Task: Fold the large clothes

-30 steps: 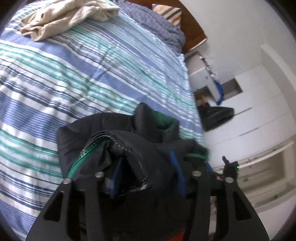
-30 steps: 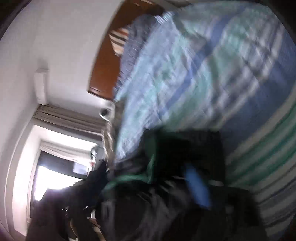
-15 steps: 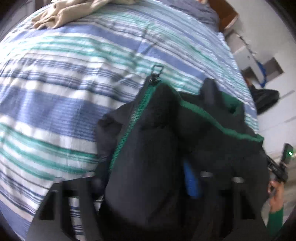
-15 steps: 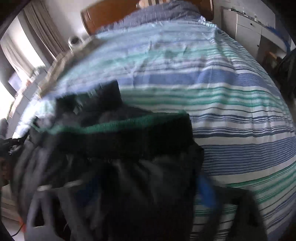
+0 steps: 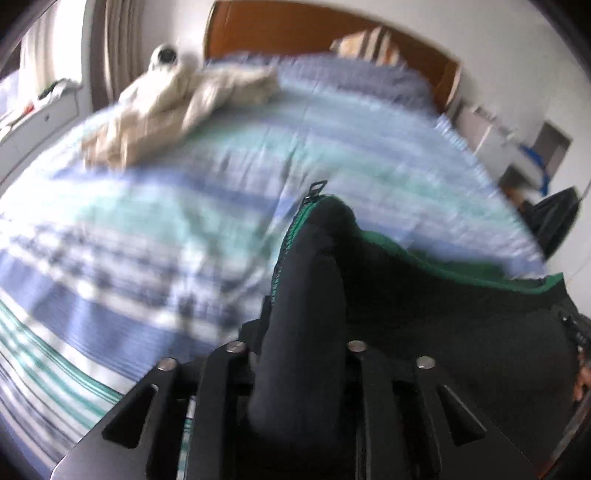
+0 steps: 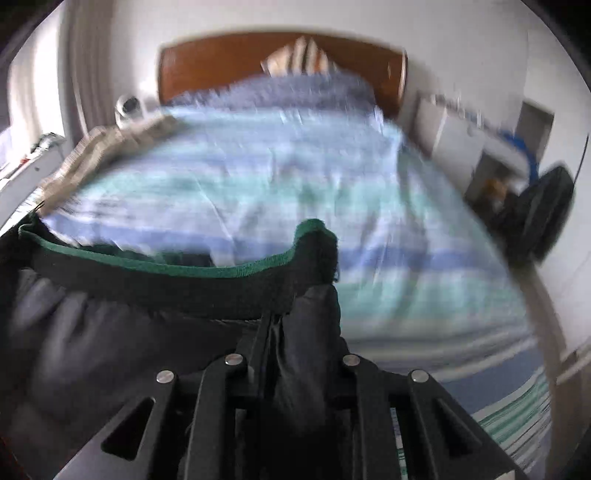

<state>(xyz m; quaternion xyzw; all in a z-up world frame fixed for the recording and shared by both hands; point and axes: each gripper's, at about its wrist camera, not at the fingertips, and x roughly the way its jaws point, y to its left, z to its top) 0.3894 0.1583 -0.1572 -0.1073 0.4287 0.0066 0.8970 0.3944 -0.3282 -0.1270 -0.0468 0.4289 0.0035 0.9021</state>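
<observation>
Black jacket [image 5: 424, 314], green-trimmed hem [image 6: 166, 267] spanning level between tongs, above striped bed [image 5: 147, 221]; left gripper [image 5: 299, 354] and right gripper [image 6: 291, 332] each closing, pinching one hem end

Ahead of the tongs, a bed under a striped cover [image 5: 155, 229] in blue, white and green, blurred in both views, with a brown wooden headboard [image 5: 280, 33] at its far end and a striped pillow [image 5: 365, 46] leaning against it. Far ahead and to the left, a crumpled cream cloth [image 5: 177, 107] on the cover, with a small round white camera-like thing [image 5: 166, 57] just beyond it and curtains [image 5: 114, 48] behind. Off to the right, past the bed's edge, white cabinets [image 6: 454, 133] with something blue [image 6: 524, 155] on them, and a dark bag-like shape [image 6: 543, 214] lower down.
</observation>
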